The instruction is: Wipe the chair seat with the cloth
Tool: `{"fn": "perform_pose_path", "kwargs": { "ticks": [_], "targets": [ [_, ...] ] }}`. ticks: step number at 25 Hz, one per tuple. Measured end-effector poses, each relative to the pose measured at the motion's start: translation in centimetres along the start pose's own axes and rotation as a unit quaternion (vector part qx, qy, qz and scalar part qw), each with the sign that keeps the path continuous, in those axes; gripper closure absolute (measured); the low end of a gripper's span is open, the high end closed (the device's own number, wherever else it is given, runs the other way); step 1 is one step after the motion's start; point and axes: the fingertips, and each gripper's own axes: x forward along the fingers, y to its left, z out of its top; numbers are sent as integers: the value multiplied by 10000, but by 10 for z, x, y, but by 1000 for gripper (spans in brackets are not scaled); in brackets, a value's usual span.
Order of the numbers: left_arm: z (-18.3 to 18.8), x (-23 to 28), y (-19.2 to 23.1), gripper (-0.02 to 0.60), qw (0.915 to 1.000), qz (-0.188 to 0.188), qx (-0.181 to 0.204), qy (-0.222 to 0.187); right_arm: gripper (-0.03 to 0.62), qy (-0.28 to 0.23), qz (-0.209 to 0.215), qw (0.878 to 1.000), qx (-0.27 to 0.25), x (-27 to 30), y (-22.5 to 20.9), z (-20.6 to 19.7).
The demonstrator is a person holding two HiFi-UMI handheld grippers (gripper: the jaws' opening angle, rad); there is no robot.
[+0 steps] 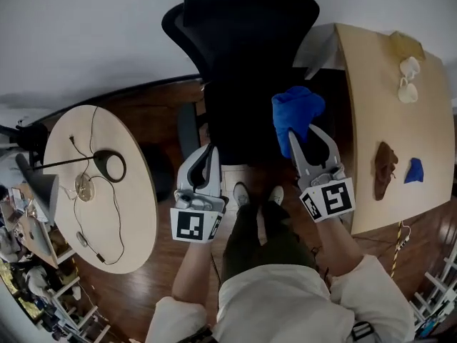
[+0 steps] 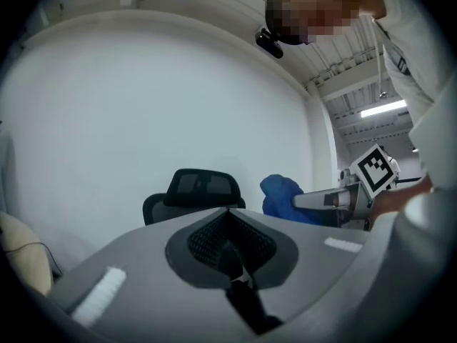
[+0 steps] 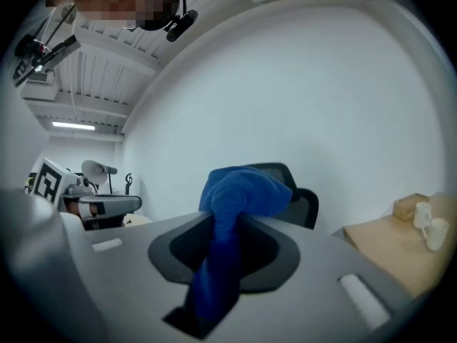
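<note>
My right gripper (image 1: 303, 133) clamps its jaws on the bunched blue terry cloth (image 1: 296, 109) over the black office chair seat (image 1: 239, 127), mid-frame. The left gripper (image 1: 208, 151), jaws pressed together, carries nothing. I judge the wiping unstarted.

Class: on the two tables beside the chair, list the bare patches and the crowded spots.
Bare: the rectangular table's strip between the white cups and the brown object, and its edge beside the chair. Crowded: the round table, under lamp and cable.

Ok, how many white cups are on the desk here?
2. Both stand near the far end of the wooden desk on the person's right: one cup, the other cup just nearer. No more show, though some could be hidden.
</note>
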Motion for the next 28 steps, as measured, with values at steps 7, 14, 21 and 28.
{"fn": "perform_pose_path", "kwargs": {
  "ticks": [7, 14, 21, 28],
  "targets": [
    [-144, 53, 36, 576, 9989, -23, -414, 226, 497, 1347, 63, 9897, 478, 141, -63, -248],
    [-214, 43, 27, 576, 9977, -497, -348, 296, 497, 3261, 128, 9373, 1221, 282, -46, -534],
    [-271, 14, 34, 576, 9971, -585, -270, 413, 500, 4237, 288, 9031, 642, 356, -26, -671],
    [-273, 29, 31, 576, 9982, -444, 10, 404, 502, 4494, -3, 8867, 1083, 320, -72, -703]
  ]
}}
